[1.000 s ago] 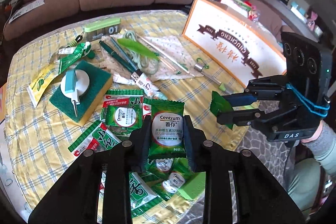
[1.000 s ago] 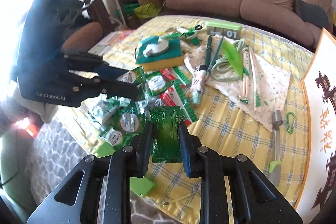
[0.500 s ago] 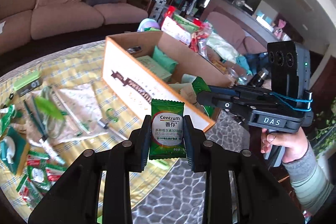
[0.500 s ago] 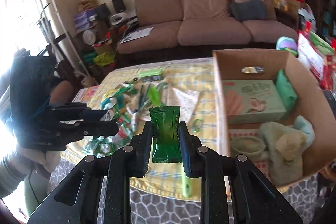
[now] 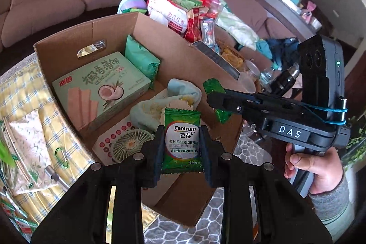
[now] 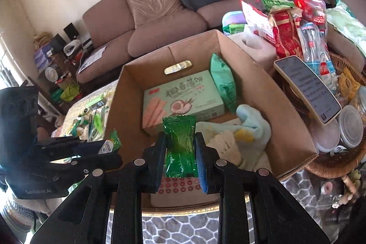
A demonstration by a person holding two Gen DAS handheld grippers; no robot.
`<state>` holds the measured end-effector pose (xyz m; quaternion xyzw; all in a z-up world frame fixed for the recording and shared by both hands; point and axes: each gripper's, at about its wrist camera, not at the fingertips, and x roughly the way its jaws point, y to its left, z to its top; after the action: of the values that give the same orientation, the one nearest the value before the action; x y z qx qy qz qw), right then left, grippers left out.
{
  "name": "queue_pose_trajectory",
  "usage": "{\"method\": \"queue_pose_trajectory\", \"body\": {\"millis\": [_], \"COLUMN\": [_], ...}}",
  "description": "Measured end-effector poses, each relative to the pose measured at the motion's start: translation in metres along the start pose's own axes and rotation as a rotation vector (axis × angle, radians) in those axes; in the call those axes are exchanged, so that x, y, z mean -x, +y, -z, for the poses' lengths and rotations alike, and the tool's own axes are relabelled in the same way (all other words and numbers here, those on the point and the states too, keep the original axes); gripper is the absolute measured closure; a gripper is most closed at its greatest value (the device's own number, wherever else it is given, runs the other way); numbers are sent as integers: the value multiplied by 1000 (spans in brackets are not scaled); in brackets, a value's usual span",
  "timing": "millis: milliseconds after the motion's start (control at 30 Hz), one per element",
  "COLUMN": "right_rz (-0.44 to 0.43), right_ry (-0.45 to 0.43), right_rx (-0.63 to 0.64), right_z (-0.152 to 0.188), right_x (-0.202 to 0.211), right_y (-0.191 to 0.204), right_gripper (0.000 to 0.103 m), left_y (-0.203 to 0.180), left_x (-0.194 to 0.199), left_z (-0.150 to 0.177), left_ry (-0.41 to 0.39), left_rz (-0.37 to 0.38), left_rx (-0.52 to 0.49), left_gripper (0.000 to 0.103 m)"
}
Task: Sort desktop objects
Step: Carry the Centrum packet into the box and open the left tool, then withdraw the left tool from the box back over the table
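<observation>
- Left gripper [image 5: 181, 148] has its two black fingers pinched narrow on a small green Centrum sachet [image 5: 182, 141], printed face to the camera, held upright above the near edge of the open brown cardboard box [image 5: 68, 47].
- Right gripper [image 6: 180, 152] is clamped just as narrowly on a plain dark-green foil sachet [image 6: 180, 145]; one blue pad shows on the right finger, and this sachet too hangs over the box's near side.
- In the left view the right gripper reaches in from the right, a hand [image 5: 318, 173] in a grey cuff on its handle.
- Inside the box: a pale green coconut wafer carton [image 6: 183, 98] lying flat towards the far wall, a mint-green soft packet [image 6: 223, 81] just beside it against the right wall, and a light blue cloth [image 6: 254, 125] bunched nearer the camera.
- A folded white paper fan [image 5: 130, 145] lies on a red-dotted card at the box's near corner.
- The yellow checked tablecloth [image 5: 25, 93] to the left of the box carries more green clutter.
</observation>
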<state>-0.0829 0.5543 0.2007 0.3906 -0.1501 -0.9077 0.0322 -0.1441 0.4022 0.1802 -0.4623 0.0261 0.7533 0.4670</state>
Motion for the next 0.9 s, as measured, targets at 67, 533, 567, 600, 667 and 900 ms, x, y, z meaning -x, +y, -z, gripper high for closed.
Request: {"method": "queue_pose_trajectory", "body": {"millis": [67, 533, 567, 600, 667, 900], "right_rz": [13, 19, 12, 7, -8, -89], "right_ry": [12, 18, 13, 8, -5, -49], "right_rx": [-11, -54, -55, -55, -46, 39], "right_z": [-5, -13, -12, -10, -9, 0], "right_x": [-7, -30, -27, -24, -17, 6], "right_y": [-11, -32, -30, -28, -20, 45], "right_gripper": [78, 53, 53, 53, 52, 27], "left_y": [-5, 14, 16, 17, 19, 51], "left_x": [-14, -9, 2, 13, 39, 144], "left_z": [-10, -22, -19, -15, -4, 59], "left_ry": [21, -1, -16, -28, -62, -156], "left_rz": [-7, -88, -94, -104, -118, -201], "left_rx": [-3, 30, 23, 15, -5, 5], "left_gripper": [76, 62, 61, 59, 55, 16]}}
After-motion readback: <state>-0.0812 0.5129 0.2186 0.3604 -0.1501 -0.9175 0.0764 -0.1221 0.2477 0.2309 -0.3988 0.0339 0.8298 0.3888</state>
